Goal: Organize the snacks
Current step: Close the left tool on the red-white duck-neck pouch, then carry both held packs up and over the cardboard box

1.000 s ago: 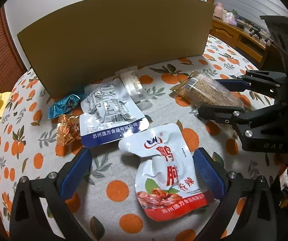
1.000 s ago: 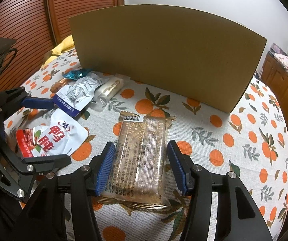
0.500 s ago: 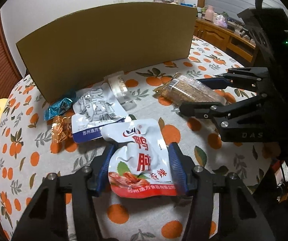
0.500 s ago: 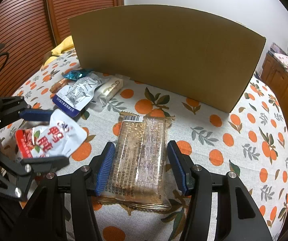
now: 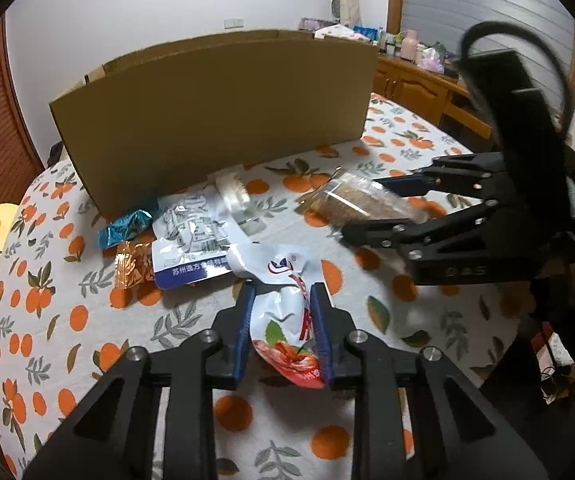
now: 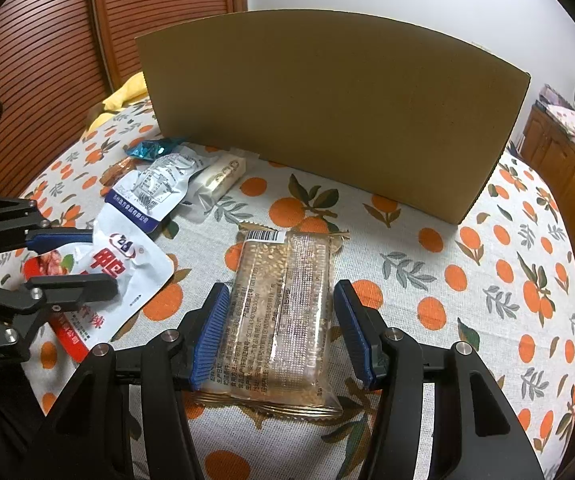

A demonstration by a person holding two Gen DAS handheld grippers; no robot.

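Nearest in the left wrist view, the left gripper [image 5: 283,320] is closing on the white and red snack pouch [image 5: 283,312]. The blue pads already pinch it hard enough that the foil has buckled into a ridge, so I'd call that a grip. The pouch's near end sits between the pads and its far end fans out toward the pile. It looks light, floppy and slick, so my guess is it'll sag and could slide out if held by the crinkled middle alone; taking it by the flat sealed edge seems safer.

In the right wrist view, the right gripper [image 6: 283,328] sits partly open around the clear-wrapped sesame bar pack [image 6: 283,312], which lies flat on the orange-print tablecloth [image 6: 487,280]. The left pad looks right against the wrapper and the right pad stands a bit clear, so nothing is squeezed. That pack looks stiffer but probably brittle inside, so grab the long sides gently.

Further out on the left there's a pile: a white and blue pouch [image 6: 155,188], a small pale wrapped bar [image 6: 223,176], an orange foil candy [image 5: 131,264] and a teal foil one [image 5: 127,228]. Behind everything stands the cardboard box [image 6: 327,100], its inside hidden from both cameras.
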